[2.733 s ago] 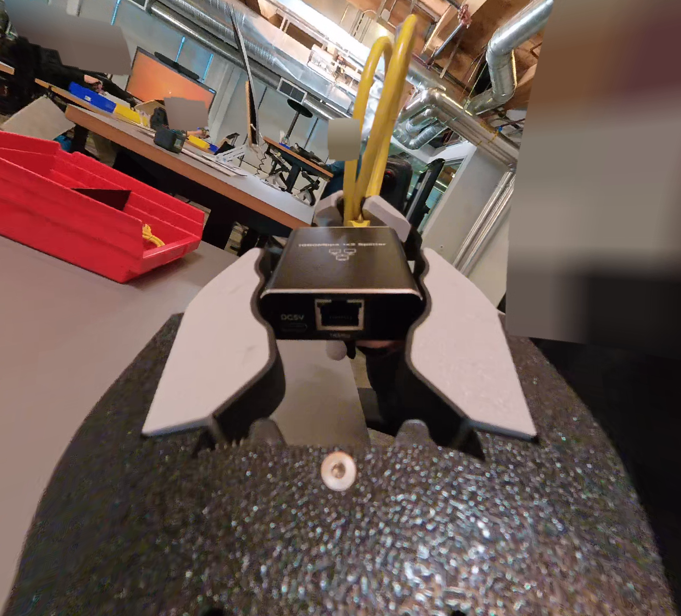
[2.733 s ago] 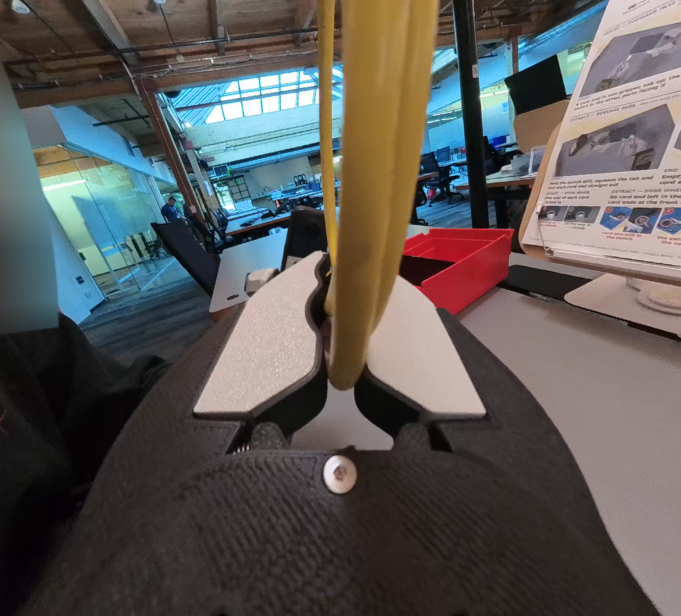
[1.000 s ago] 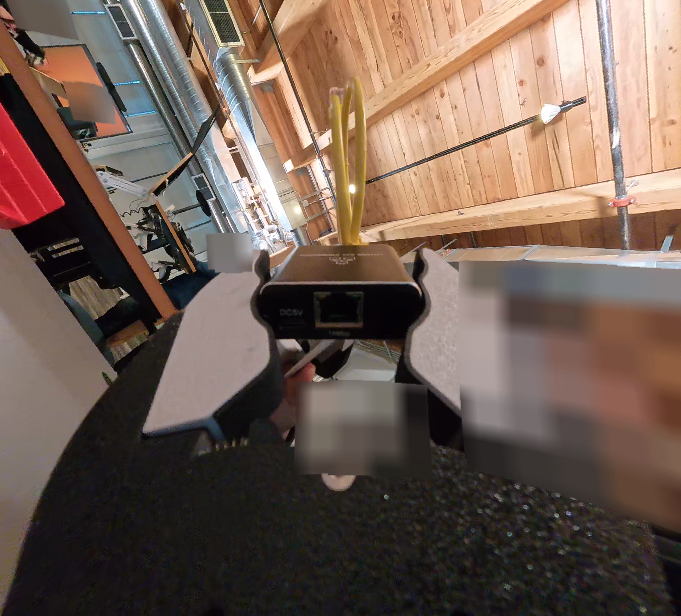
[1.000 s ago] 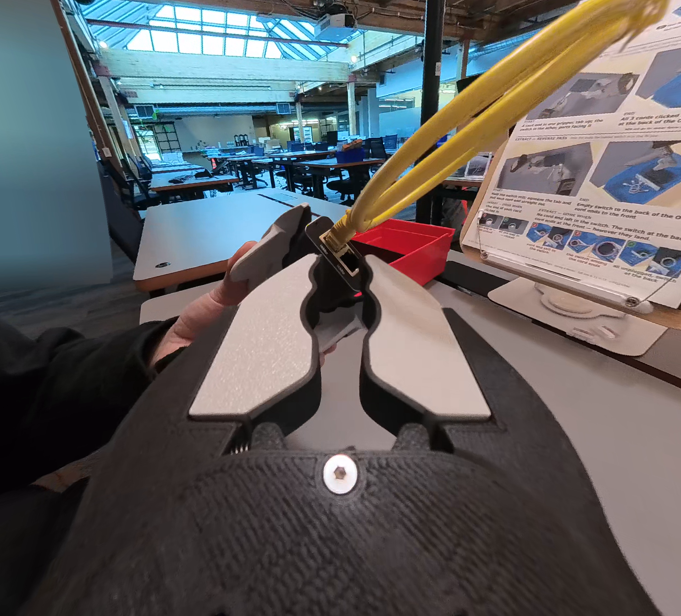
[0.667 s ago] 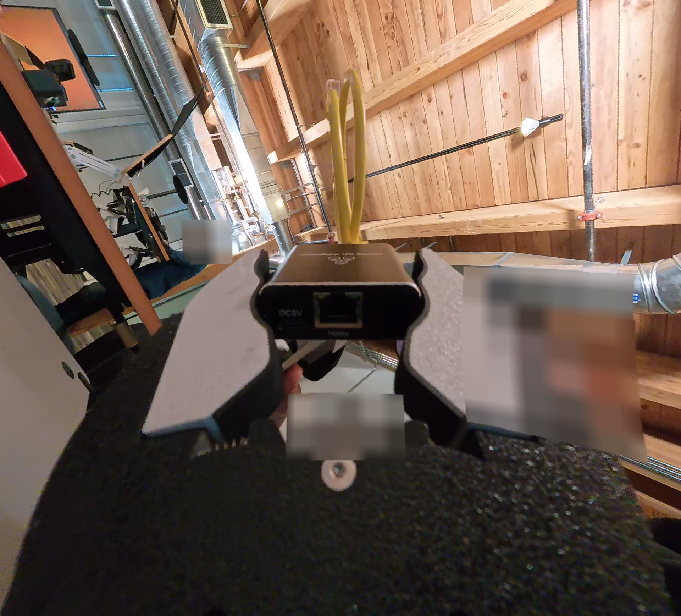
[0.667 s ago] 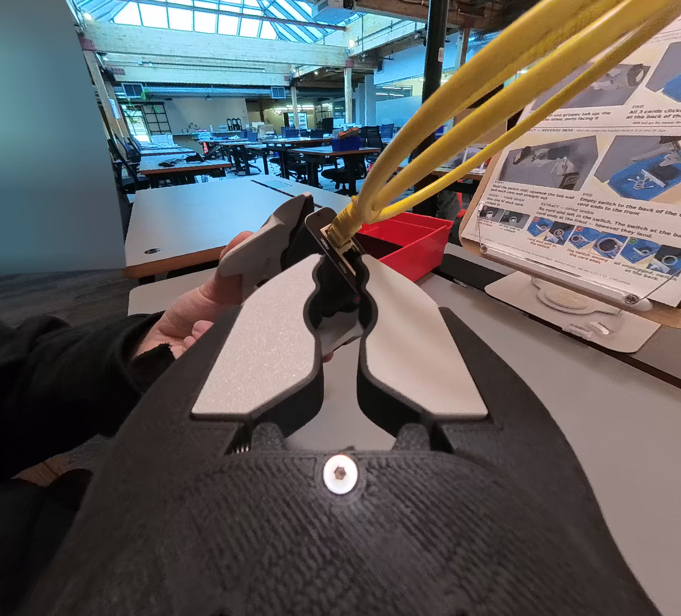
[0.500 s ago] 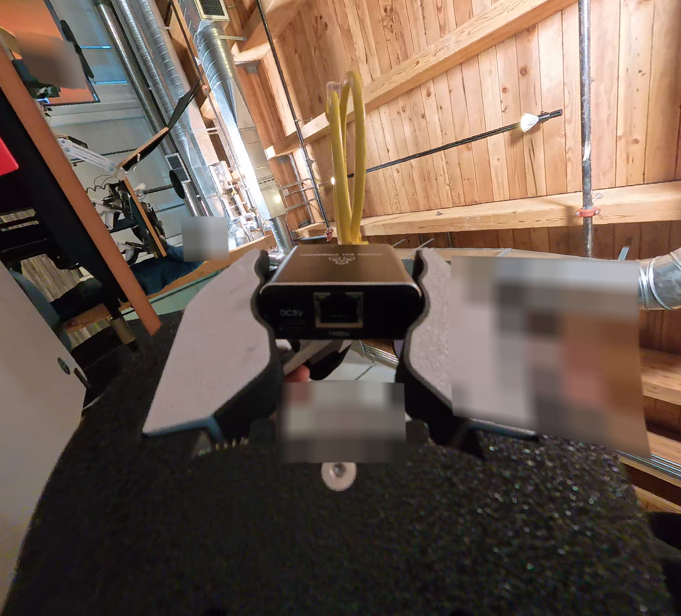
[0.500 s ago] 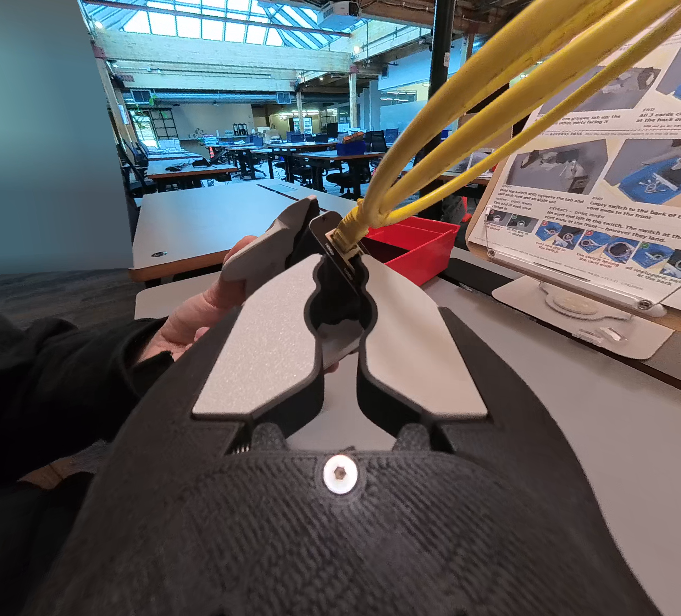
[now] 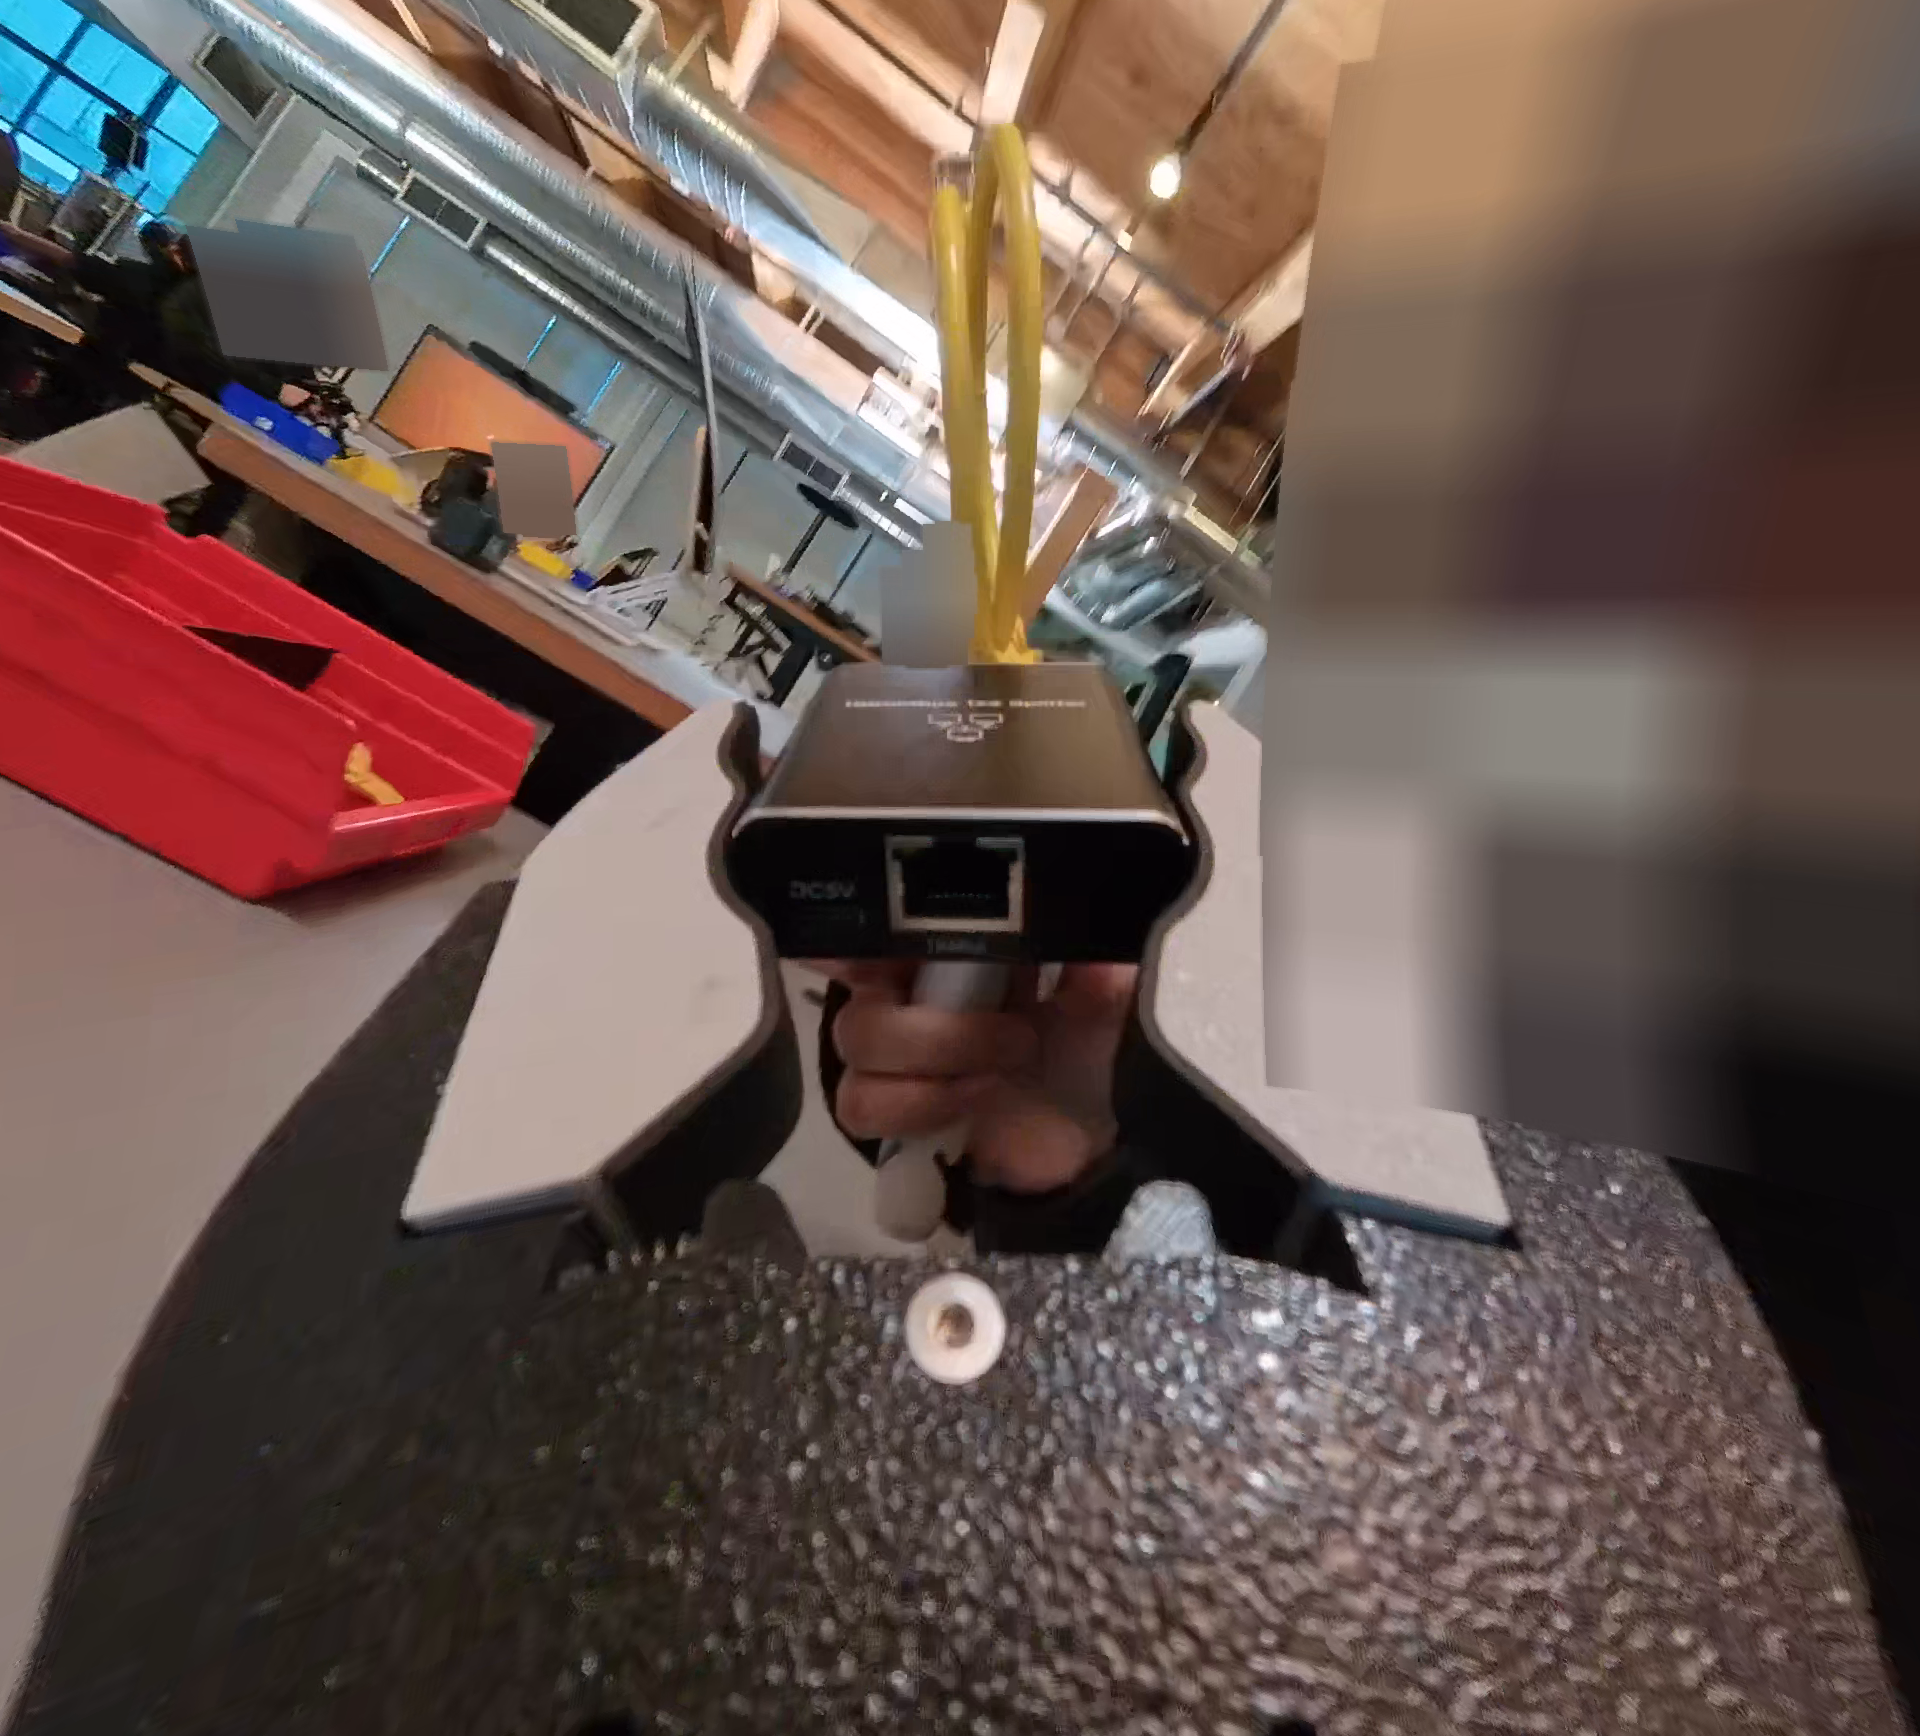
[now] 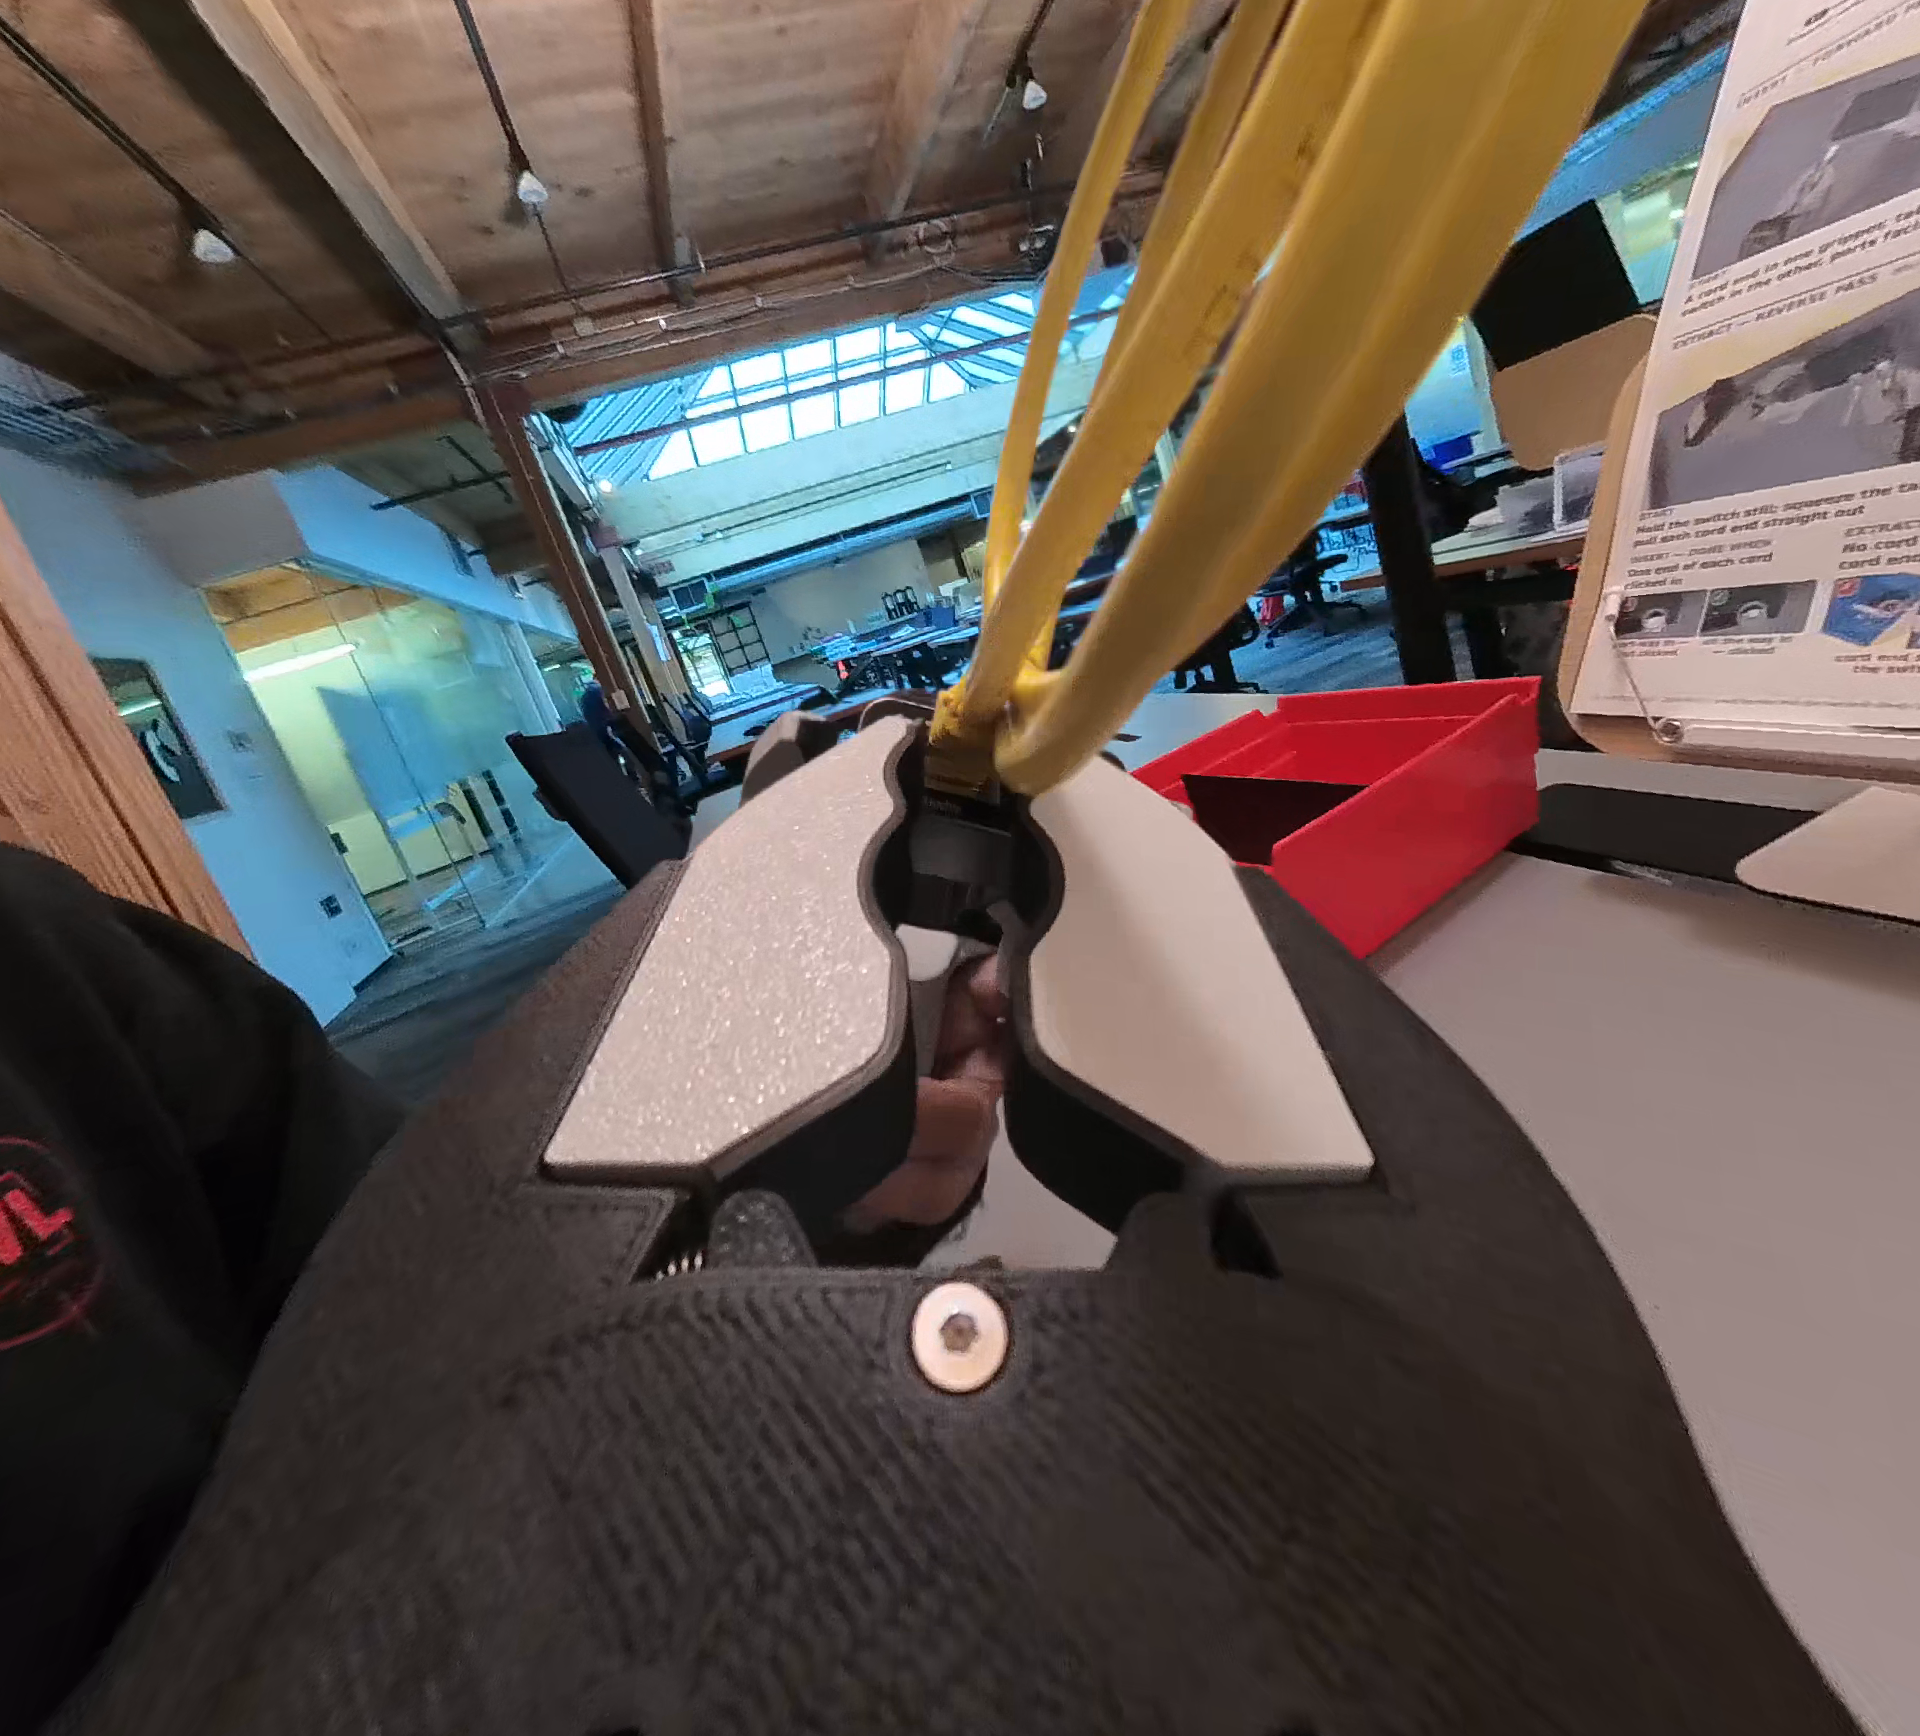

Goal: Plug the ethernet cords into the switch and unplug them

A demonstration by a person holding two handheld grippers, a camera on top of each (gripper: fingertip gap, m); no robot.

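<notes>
left gripper [image 9: 961,813] is clamped on the black switch [image 9: 958,787], holding it up off the bench [image 9: 156,1011], one empty port facing the camera. yellow cords [image 9: 992,398] rise from the switch's far side, looping upward. right gripper [image 10: 961,813] sits right at the switch [image 10: 951,845] too, its fingers nearly together around the plug end of the cords [image 10: 1226,356]; whether it truly pinches the plug, cannot tell. a red bin [image 9: 239,730] rests on the bench beyond the switch, instruction sheet [image 10: 1787,356] standing near it.
</notes>
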